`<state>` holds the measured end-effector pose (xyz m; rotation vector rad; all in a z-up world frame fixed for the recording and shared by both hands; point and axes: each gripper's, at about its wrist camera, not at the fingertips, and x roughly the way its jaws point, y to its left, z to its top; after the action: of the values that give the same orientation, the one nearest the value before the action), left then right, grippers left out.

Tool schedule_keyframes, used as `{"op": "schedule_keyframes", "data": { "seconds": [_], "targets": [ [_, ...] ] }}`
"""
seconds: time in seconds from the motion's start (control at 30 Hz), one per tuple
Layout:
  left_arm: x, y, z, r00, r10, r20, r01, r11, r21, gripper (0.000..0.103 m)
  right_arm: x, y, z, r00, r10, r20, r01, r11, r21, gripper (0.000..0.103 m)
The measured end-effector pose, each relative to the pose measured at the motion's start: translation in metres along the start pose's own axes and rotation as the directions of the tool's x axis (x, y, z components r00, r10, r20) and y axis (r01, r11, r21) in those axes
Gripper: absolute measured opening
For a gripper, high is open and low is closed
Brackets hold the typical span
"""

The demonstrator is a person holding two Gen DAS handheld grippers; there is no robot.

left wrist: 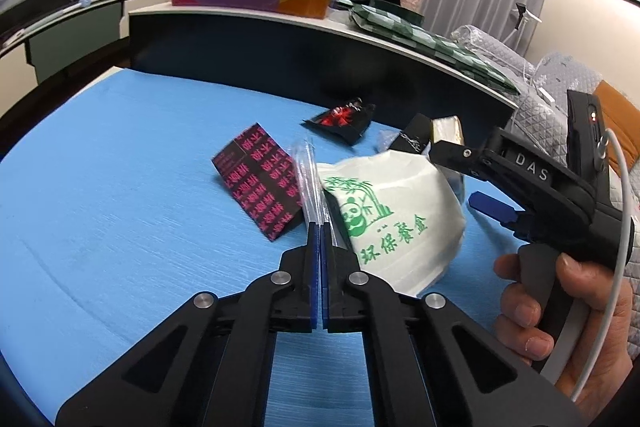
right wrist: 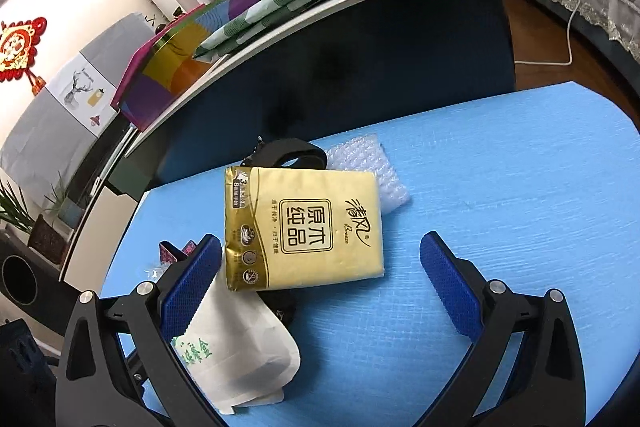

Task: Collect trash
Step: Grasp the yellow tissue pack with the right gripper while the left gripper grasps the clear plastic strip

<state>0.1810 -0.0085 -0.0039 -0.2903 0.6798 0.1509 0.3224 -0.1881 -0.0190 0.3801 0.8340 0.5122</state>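
A ribbed blue foam mat (right wrist: 460, 155) covers the counter. On it, a soft white paper bag (left wrist: 396, 223) printed with a green panda bulges beside a glossy gold tissue pack (right wrist: 304, 227), which lies flat on a black strap beside bubble wrap (right wrist: 372, 167). A folded black card with pink lettering (left wrist: 260, 179) stands nearby. The left tool (left wrist: 320, 231) is pinched on a clear plastic strip (left wrist: 308, 183); the right tool (right wrist: 320, 291) gapes wide around the tissue pack.
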Motion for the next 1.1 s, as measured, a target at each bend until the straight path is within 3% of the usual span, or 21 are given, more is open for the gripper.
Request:
{"op": "schedule_keyframes", "data": {
  "seconds": [0.07, 0.17, 0.27, 1.1],
  "targets": [
    [0.000, 0.002, 0.002, 1.000, 0.000, 0.001, 0.000, 1.000, -0.006, 0.000, -0.001, 0.002, 0.000, 1.000, 0.009, 0.004, -0.009, 1.000, -0.007, 0.095],
    [0.000, 0.001, 0.001, 1.000, 0.002, -0.001, -0.002, 1.000, 0.000, 0.000, -0.001, 0.003, -0.001, 1.000, 0.028, -0.004, -0.028, 1.000, -0.014, 0.077],
    [-0.003, -0.001, 0.000, 1.000, 0.002, 0.002, -0.002, 1.000, 0.011, 0.000, -0.006, 0.006, -0.001, 1.000, 0.017, 0.000, -0.017, 0.999, -0.029, 0.072],
    [-0.074, -0.030, -0.013, 0.996, -0.024, 0.081, 0.016, 0.995, 0.101, 0.000, -0.136, 0.042, -0.018, 0.986, -0.120, 0.116, 0.141, 0.971, -0.193, 0.071]
  ]
}}
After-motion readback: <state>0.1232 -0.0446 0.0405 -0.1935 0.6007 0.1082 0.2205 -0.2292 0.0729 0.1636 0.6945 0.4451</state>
